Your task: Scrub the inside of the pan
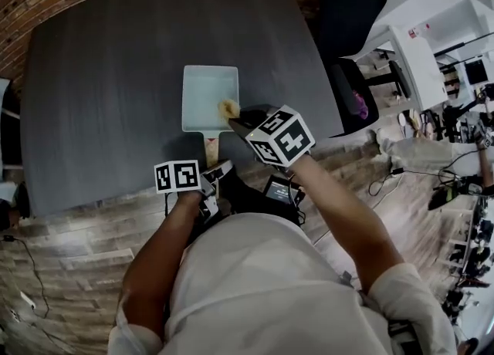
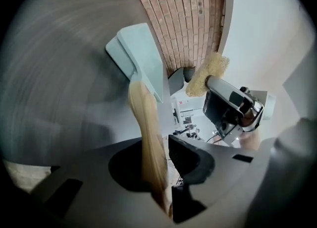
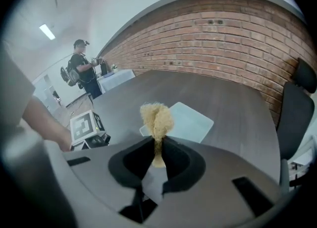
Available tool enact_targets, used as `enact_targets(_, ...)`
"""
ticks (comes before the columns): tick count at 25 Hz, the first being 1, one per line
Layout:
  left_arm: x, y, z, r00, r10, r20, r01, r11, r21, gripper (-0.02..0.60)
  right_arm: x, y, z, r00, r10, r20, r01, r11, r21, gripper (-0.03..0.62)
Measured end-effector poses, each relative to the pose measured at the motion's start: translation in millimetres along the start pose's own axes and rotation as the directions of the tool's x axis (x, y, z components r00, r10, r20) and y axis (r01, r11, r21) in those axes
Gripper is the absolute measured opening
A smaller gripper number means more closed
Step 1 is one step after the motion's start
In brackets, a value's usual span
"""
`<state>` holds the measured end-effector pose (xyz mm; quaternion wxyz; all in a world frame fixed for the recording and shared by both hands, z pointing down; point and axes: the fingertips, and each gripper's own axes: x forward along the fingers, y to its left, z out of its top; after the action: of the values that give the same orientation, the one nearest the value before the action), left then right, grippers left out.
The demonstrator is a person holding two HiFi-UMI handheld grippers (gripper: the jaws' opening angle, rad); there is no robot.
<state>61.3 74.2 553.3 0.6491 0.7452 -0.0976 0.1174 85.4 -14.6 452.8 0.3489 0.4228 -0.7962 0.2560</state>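
Item: pale square pan (image 1: 202,91), resting on the dark worktop (image 1: 108,76), wooden handle (image 1: 211,147) toward the person. Left tongs (image 2: 156,142): slack, the handle between the jaws but not visibly pinched (a sliver of light shows beside one pad). Right tongs (image 3: 157,142): clenched on a tan fibrous scrubber (image 3: 157,118), held at the pan's near right corner, contact unclear
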Motion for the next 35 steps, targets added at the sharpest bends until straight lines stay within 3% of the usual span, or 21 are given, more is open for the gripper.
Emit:
enact_targets(5, 13, -11, -5, 0.997, -0.017, -0.074, 0.02, 0.999, 0.034, 0.172, -20, -20, -6, 0.999, -0.035, 0.029, 0.033, 0.997, 0.069, 0.049)
enact_targets(14, -21, -14, -28, 0.991, -0.009, -0.13, 0.033, 0.983, 0.181, 0.243, -45, -25, -19, 0.994, -0.052, 0.095, 0.034, 0.983, 0.181, 0.049)
enact_targets(18, -56, -7, -27, 0.998, -0.003, -0.063, 0.014, 0.983, 0.182, 0.247, -54, -28, -25, 0.989, -0.055, 0.135, 0.021, 0.969, 0.245, 0.049)
enact_targets(22, -99, -8, -17, 0.995, -0.012, 0.101, -0.003, 0.988, 0.153, 0.247, -72, -34, -28, 0.978, -0.048, 0.203, -0.013, 0.957, 0.29, 0.049)
enact_targets(24, -124, -16, -14, 0.98, -0.028, 0.195, -0.002, 0.989, 0.151, 0.231, -83, -35, -28, 0.968, -0.038, 0.246, -0.037, 0.955, 0.294, 0.049)
enact_targets(26, -144, -41, -12, 0.953, -0.103, 0.284, 0.049, 0.98, 0.193, 0.138, -95, -34, -28, 0.959, -0.026, 0.284, -0.059, 0.956, 0.288, 0.049)
enact_targets(28, -157, -77, -8, 0.913, -0.184, 0.364, 0.094, 0.964, 0.25, 0.039, -108, -32, -30, 0.949, -0.008, 0.314, -0.084, 0.957, 0.278, 0.049)
enact_targets(30, -163, -102, -10, 0.883, -0.214, 0.417, 0.099, 0.955, 0.279, 0.02, -123, -29, -32, 0.939, 0.017, 0.345, -0.117, 0.955, 0.272, 0.049)
enact_targets(35, -137, -152, -28, 0.85, -0.259, 0.46, 0.103, 0.936, 0.336, 0.014, -170, -27, -44, 0.898, 0.074, 0.434, -0.202, 0.945, 0.257, 0.049)
